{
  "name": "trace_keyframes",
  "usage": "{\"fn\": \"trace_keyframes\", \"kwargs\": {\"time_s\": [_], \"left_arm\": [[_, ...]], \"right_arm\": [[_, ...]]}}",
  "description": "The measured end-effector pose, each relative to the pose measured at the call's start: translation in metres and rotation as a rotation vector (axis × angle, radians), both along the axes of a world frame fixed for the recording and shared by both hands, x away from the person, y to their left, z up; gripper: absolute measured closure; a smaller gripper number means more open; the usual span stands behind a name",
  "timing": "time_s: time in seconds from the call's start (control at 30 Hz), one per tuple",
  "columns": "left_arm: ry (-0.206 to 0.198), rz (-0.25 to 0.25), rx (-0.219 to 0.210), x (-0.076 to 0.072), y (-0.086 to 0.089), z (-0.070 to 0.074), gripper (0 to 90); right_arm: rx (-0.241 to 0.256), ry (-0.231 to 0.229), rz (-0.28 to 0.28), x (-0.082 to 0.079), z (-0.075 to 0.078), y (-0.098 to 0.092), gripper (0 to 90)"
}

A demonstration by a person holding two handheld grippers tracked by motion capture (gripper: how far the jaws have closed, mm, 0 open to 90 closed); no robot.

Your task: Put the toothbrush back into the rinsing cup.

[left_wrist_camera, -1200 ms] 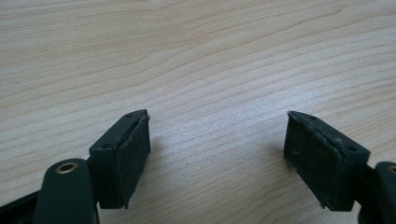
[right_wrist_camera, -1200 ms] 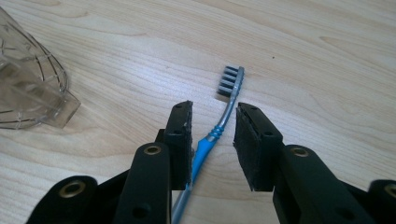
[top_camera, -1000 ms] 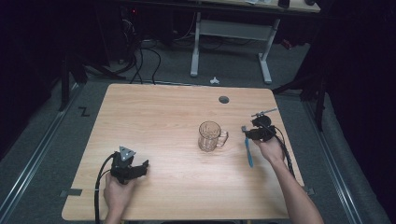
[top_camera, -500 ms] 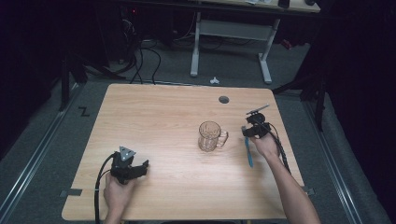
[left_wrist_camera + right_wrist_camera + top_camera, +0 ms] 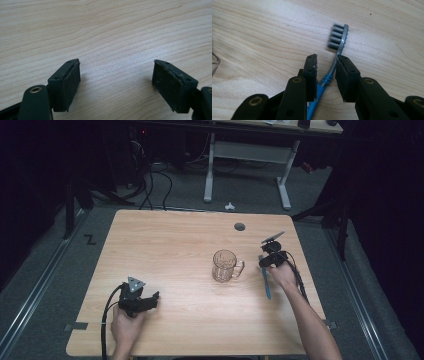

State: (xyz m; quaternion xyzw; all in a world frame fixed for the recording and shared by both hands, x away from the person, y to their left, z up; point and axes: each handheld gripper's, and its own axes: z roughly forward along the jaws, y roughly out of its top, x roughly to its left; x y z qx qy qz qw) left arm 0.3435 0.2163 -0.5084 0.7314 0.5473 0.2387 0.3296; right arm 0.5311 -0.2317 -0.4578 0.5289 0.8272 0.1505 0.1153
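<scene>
A blue toothbrush (image 5: 266, 285) lies on the wooden table (image 5: 175, 245) at the right, handle toward the person. In the right gripper view its grey bristle head (image 5: 337, 37) points away. My right gripper (image 5: 267, 260) (image 5: 327, 60) straddles the brush's neck; the jaws stand close together, the neck rests against the right one, and a gap remains on the left. A clear glass mug (image 5: 225, 266) stands upright just left of that gripper, handle toward it. My left gripper (image 5: 151, 299) (image 5: 116, 75) rests low at the front left, jaws wide open over bare wood.
A dark round grommet hole (image 5: 239, 226) sits near the table's far edge. Behind the table stands a desk on white legs (image 5: 210, 170) with cables on the floor. Bare wood spreads between the mug and the left gripper.
My right gripper has shifted slightly left onto the head end of the toothbrush. The toothbrush, the mug and the left gripper have stayed where they were.
</scene>
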Motion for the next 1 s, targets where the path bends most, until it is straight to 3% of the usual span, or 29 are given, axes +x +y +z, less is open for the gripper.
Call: {"fn": "trace_keyframes", "kwargs": {"time_s": [0.43, 1.0], "left_arm": [[0.000, 0.000, 0.000, 0.0000, 0.0000, 0.0000, 23.2], [-0.001, 0.001, -0.002, 0.0001, -0.0002, -0.0001, 23.2]], "right_arm": [[-0.022, 0.061, 0.015, -0.0025, -0.0022, 0.0006, 70.7], [-0.032, 0.093, 0.044, -0.0031, -0.0022, 0.0043, 71.5]]}}
